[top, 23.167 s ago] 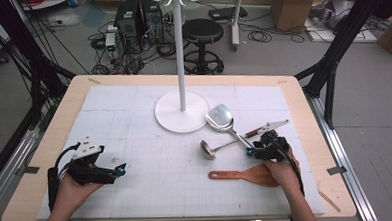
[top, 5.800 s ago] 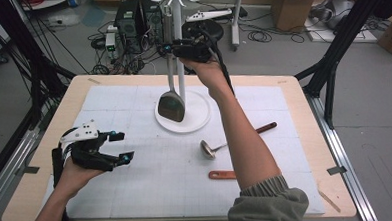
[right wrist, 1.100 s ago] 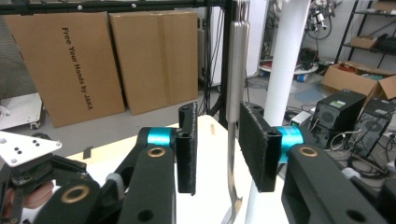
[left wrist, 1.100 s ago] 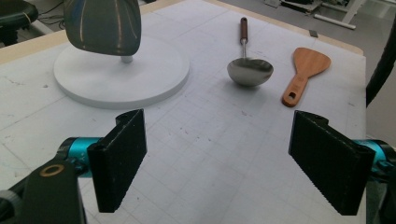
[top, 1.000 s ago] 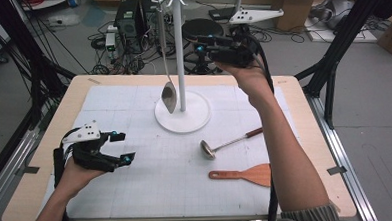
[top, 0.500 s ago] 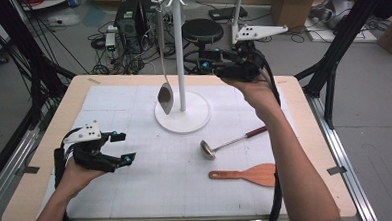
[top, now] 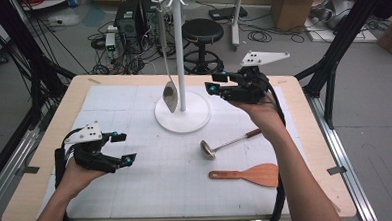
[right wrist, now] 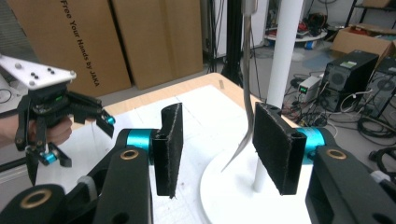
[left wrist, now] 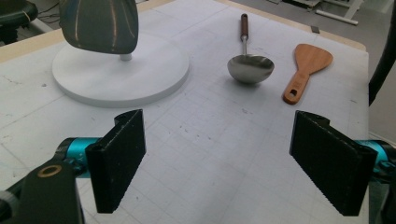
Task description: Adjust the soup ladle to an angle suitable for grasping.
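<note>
A large steel spoon hangs by its long handle from a hook at the top of the white stand, its bowl just above the round base. My right gripper is held in the air to the right of the pole, open and with nothing in it. In the right gripper view the spoon's handle hangs beyond the gap between the pads. My left gripper rests low at the mat's left, wide open. A steel ladle and a wooden spatula lie on the mat.
The white gridded mat covers most of the wooden table. In the left gripper view the ladle and spatula lie ahead, past the stand base. Black frame legs, cables and boxes stand beyond the table.
My right gripper has drawn back from the stand's top, downward and toward the person. The spoon stays hanging on the hook. The left gripper has held still.
</note>
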The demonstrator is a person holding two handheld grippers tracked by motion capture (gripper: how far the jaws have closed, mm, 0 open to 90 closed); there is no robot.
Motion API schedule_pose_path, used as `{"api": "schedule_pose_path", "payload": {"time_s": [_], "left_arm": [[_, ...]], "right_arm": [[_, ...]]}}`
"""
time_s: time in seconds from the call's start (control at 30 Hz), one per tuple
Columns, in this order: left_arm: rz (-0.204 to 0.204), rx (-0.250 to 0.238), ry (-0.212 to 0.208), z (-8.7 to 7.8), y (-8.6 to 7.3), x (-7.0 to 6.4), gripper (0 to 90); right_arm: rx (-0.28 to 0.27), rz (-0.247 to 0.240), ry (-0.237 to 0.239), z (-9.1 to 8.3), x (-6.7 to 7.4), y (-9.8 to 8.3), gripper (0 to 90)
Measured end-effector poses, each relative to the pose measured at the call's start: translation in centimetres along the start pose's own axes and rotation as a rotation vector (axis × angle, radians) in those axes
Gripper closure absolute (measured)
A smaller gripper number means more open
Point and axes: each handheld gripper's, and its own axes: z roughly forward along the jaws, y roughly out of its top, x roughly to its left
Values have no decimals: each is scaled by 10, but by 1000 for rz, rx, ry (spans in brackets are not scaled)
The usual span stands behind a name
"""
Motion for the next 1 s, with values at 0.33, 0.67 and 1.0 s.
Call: {"api": "schedule_pose_path", "payload": {"time_s": [0.33, 0.67, 1.0], "left_arm": [[0, -2, 7, 0, 0, -2, 189], [3, 4, 13, 2, 0, -4, 189], [2, 6, 13, 4, -1, -4, 189]], "right_arm": [[29, 33, -4, -3, 4, -33, 508], [66, 68, -8, -12, 9, -74, 508], [135, 106, -19, -14, 9, -112, 582]]}}
